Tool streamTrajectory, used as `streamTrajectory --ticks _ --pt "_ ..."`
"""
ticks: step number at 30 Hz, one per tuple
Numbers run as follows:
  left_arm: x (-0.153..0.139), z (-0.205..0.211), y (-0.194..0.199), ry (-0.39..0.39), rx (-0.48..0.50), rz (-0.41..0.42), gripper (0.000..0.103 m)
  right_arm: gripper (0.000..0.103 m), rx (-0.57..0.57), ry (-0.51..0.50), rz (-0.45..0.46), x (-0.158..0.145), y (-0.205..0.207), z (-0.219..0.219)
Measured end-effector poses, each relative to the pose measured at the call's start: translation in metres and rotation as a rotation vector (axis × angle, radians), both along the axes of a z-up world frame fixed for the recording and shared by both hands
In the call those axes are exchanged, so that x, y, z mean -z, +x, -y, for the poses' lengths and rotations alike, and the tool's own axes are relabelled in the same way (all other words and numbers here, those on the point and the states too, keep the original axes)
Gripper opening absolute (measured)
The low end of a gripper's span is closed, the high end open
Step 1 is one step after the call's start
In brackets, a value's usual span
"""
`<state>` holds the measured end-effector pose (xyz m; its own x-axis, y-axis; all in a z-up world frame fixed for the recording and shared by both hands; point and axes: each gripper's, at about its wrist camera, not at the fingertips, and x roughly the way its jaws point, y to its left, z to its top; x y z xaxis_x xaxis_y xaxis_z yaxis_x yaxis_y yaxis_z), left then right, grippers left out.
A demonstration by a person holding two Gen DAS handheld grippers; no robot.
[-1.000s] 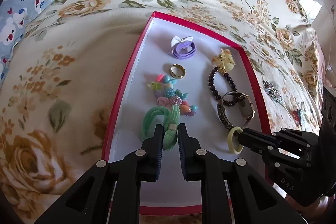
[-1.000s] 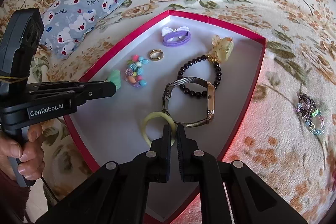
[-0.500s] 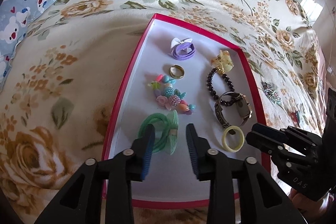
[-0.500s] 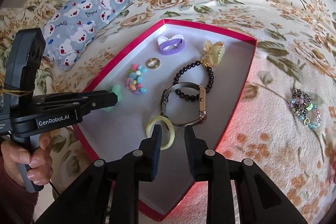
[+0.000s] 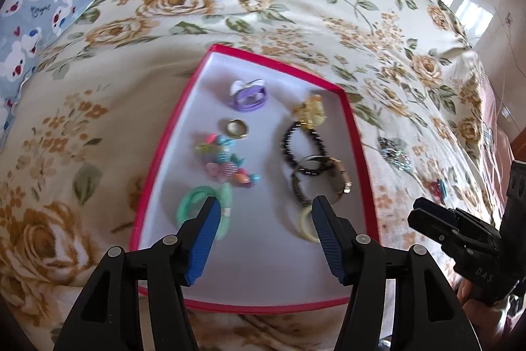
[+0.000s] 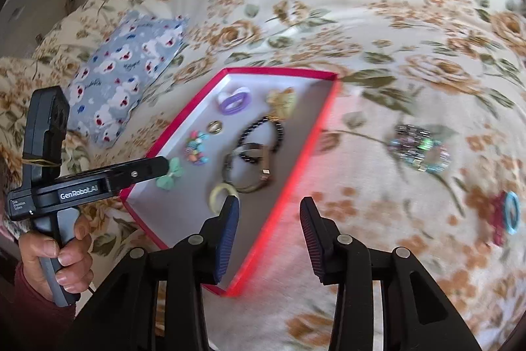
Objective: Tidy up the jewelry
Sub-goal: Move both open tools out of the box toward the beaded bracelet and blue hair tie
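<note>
A red-rimmed white tray (image 5: 157, 160) (image 6: 315, 134) lies on the floral bedspread. In it lie a green hair tie (image 5: 200, 206), a yellow ring (image 5: 307, 222) (image 6: 222, 191), a watch (image 5: 323, 183), a black bead bracelet (image 5: 302, 140), a colourful bead bracelet (image 5: 227, 163), a gold ring (image 5: 236, 128), a purple hair tie (image 5: 248, 94) and a yellow clip (image 5: 310, 112). My left gripper (image 5: 264, 221) is open and empty above the tray's near end. My right gripper (image 6: 268, 219) is open and empty over the tray's right rim. On the bedspread lie a sparkly bracelet (image 6: 417, 148) and a red and blue piece (image 6: 506, 214).
A blue bear-print pillow (image 5: 46, 12) (image 6: 128, 64) lies at the far left. The other gripper and the hand holding it show at the left of the right wrist view (image 6: 65, 189). The bedspread is soft and wrinkled all around.
Both grippers opened, letting go of the green hair tie and the yellow ring in the tray, and drew back. The right one swung to the right.
</note>
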<state>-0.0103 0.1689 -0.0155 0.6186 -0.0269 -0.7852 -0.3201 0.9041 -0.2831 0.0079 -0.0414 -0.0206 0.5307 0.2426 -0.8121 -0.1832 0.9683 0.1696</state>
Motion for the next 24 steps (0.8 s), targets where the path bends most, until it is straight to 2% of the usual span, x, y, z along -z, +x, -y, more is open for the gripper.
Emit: streamTrajectory --ticks 15,24 --pt "-0.007 0.050 0.030 0.010 0.154 -0.009 0.058 0.043 0.259 -0.014 0.024 -0.014 -0.042 0.107" --pt "-0.004 0.088 0.065 0.026 0.238 -0.017 0.058 0.043 0.357 -0.022 0.053 -0.022 -0.054 0.153"
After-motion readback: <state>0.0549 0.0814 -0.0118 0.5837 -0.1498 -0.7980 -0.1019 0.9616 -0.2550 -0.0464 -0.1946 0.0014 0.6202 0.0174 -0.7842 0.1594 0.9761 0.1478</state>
